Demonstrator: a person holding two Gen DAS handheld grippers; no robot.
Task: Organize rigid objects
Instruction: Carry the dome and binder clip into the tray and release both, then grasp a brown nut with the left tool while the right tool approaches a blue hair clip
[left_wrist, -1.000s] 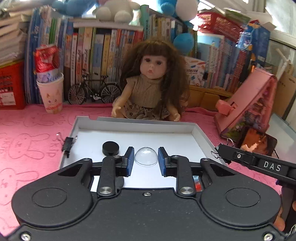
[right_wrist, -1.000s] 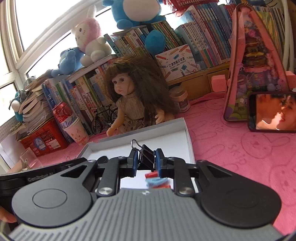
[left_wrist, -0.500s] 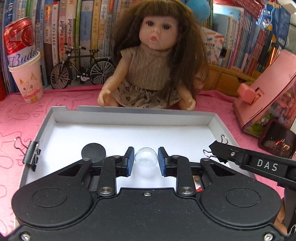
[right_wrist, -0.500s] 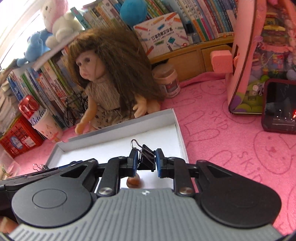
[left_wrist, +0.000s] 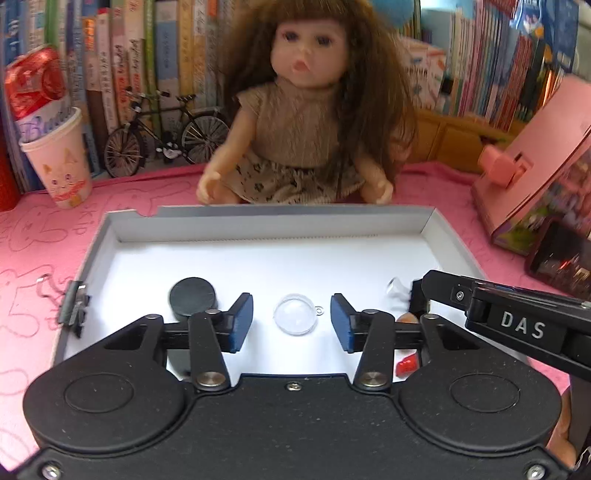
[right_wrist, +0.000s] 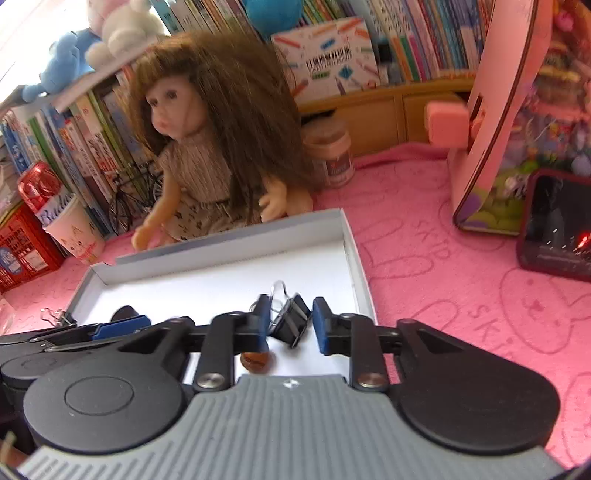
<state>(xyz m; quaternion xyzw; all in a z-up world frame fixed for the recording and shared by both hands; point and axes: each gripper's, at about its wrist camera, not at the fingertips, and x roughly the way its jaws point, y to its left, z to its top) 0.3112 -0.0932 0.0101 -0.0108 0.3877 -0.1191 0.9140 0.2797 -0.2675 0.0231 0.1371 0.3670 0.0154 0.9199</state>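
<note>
a clear dome (left_wrist: 295, 313) lay flat on the floor of the white tray (left_wrist: 266, 216), toward its near edge, between the spread blue pads of the left gripper (left_wrist: 291, 322) and touching neither. the jaws had just been opening, seemingly to leave it there. near the tray's right edge a black clip (right_wrist: 291, 320) sat tilted between the right gripper (right_wrist: 290, 325) pads, which stood apart; whether the left pad brushed its wire handle was unclear. those jaws had also just been opening. a black disc (left_wrist: 192, 297) rested near the tray's left edge, a brown piece (right_wrist: 255, 361) and a red piece (left_wrist: 406, 366) by its near edge. another clip (left_wrist: 75, 307) gripped the left wall. a doll (left_wrist: 306, 122) sat beyond the far edge.
</note>
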